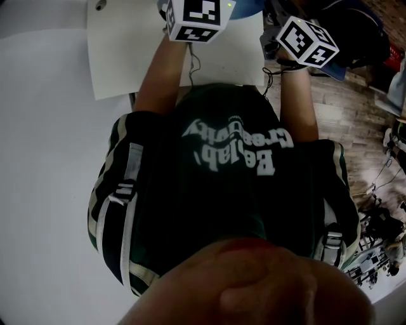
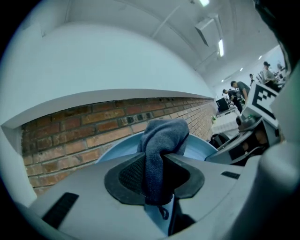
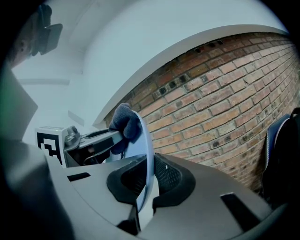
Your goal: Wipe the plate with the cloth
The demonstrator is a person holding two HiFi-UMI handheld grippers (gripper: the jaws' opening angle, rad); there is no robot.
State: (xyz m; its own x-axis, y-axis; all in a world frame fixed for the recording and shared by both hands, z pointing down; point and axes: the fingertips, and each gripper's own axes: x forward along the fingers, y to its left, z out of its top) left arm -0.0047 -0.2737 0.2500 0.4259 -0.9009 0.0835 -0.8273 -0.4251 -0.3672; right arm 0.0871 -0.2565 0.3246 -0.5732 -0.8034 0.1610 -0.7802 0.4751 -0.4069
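– Between the jaws of the left gripper [image 2: 157, 177], what is held?

– A grey-blue cloth [image 2: 161, 136] is pinched there. The jaws are closed on its lower folds, and its bunched top is laid against the face of the plate [image 2: 199, 146].

– And how is the right gripper [image 3: 149, 182] seen?

– Its jaws are clamped on the rim of that pale blue plate. The plate is held nearly upright and is viewed almost edge-on between the jaws. From this side the cloth is seen at the plate's upper left, with the left gripper behind it.

– Where is all this placed relative to the table [image 1: 127, 60]?

– In the head view, the left gripper's marker cube [image 1: 196, 16] is seen over the white tabletop, toward its right edge. The right gripper's cube is seen just beyond that edge, over the wooden floor [image 1: 342, 108]. Both are held well past the table's near edge, at the end of bare forearms [image 1: 162, 70].

– What is found behind the plate?

– A brick wall [image 3: 225, 93] is seen under a white ledge [image 3: 197, 44]. Far off, at the right of the left gripper view, people [image 2: 240, 88] are shown, too small to be described.
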